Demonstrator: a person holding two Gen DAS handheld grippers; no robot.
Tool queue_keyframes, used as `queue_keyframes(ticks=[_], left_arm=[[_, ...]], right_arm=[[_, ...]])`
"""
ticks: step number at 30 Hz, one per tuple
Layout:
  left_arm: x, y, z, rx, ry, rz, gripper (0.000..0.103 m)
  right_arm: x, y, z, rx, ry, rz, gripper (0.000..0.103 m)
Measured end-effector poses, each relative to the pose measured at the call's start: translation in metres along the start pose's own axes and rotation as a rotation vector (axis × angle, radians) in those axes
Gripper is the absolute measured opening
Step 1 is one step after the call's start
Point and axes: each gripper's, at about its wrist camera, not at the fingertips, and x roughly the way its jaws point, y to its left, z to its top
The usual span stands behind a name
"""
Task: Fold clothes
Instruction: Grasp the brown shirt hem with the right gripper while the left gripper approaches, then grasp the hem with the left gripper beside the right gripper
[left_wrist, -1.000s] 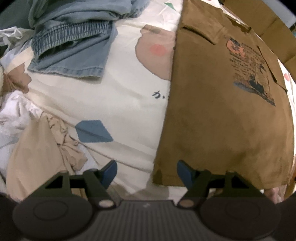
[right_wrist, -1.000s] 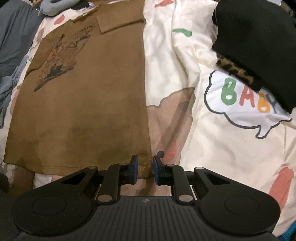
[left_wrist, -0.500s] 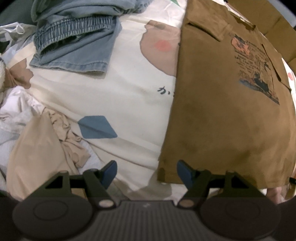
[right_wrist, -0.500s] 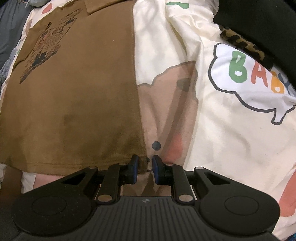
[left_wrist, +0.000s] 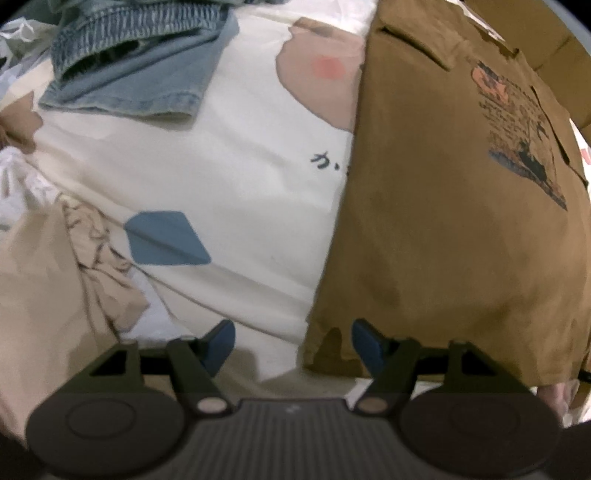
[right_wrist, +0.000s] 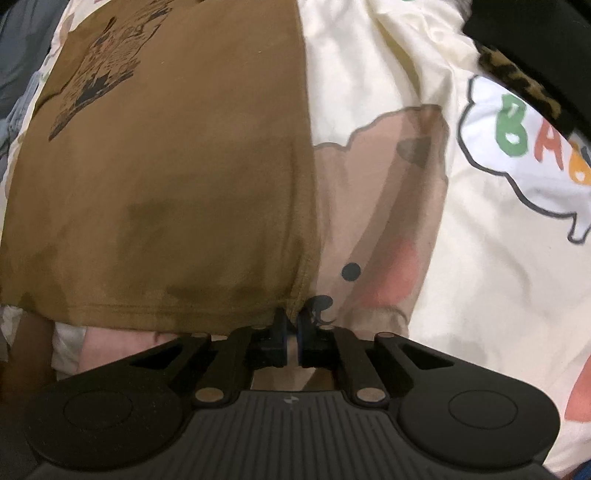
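Left wrist view: brown T-shirt (left_wrist: 454, 206) lies flat on the printed bedsheet (left_wrist: 236, 170), filling the right half of the frame. Left gripper (left_wrist: 293, 341) hangs wide, jaws easing inward, the shirt's lower-left hem corner between them, unpinched. Right wrist view: right gripper (right_wrist: 291, 321) is clamped tight on the shirt's lower-right hem corner at bottom centre. Denim garment (left_wrist: 140, 74) sits upper left.
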Motion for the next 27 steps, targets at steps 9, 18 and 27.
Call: queue_keyframes(ticks=[9, 18, 27], left_arm=[[0.017, -0.008, -0.006, 0.074, 0.016, -0.081, 0.055], [0.025, 0.0, -0.008, 0.047, -0.004, -0.091, 0.027], [0.026, 0.01, -0.015, 0.002, 0.001, -0.124, 0.02]], right_arm=[[-0.02, -0.01, -0.002, 0.05, -0.017, -0.031, 0.002], [-0.016, -0.008, 0.0, 0.048, 0.009, -0.049, 0.002], [-0.009, -0.016, 0.004, 0.075, 0.019, -0.029, 0.002]])
